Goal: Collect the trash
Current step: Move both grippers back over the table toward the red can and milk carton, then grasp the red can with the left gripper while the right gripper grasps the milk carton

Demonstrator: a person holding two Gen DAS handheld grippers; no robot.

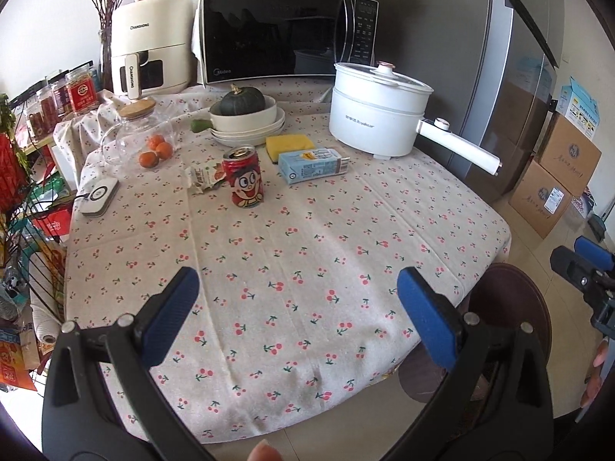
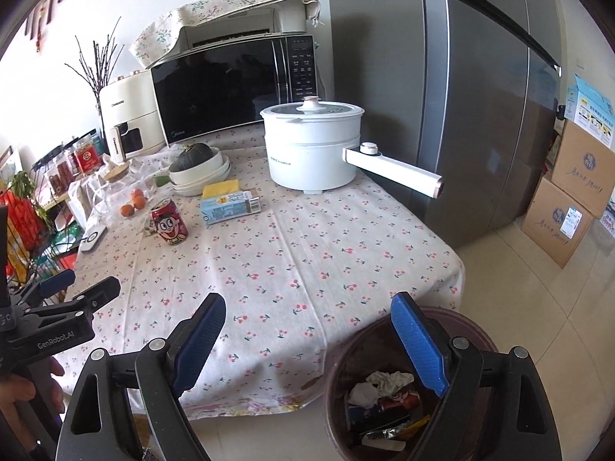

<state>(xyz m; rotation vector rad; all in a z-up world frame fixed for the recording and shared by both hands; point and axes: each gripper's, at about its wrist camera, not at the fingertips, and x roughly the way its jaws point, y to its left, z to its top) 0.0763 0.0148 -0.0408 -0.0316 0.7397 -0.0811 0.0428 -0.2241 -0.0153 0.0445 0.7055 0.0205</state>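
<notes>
A red drink can (image 1: 243, 176) with a cartoon face stands upright on the cherry-print tablecloth (image 1: 292, 261); it also shows in the right wrist view (image 2: 169, 221). A crumpled snack wrapper (image 1: 204, 176) lies just left of it. A light blue carton (image 1: 312, 164) lies on its side to the right, also seen in the right wrist view (image 2: 230, 208). A brown trash bin (image 2: 388, 388) holding crumpled paper, a can and wrappers stands on the floor at the table's near right corner. My left gripper (image 1: 298, 292) is open and empty above the table's near part. My right gripper (image 2: 307, 319) is open and empty over the bin's edge.
A white electric pot (image 1: 374, 111) with a long handle, a yellow sponge (image 1: 289, 144), stacked bowls with a green squash (image 1: 246, 115), oranges (image 1: 155, 150), a glass jar, a microwave (image 1: 284, 30) and an air fryer sit at the back. A fridge (image 2: 480, 96) and cardboard boxes (image 2: 569, 207) stand right.
</notes>
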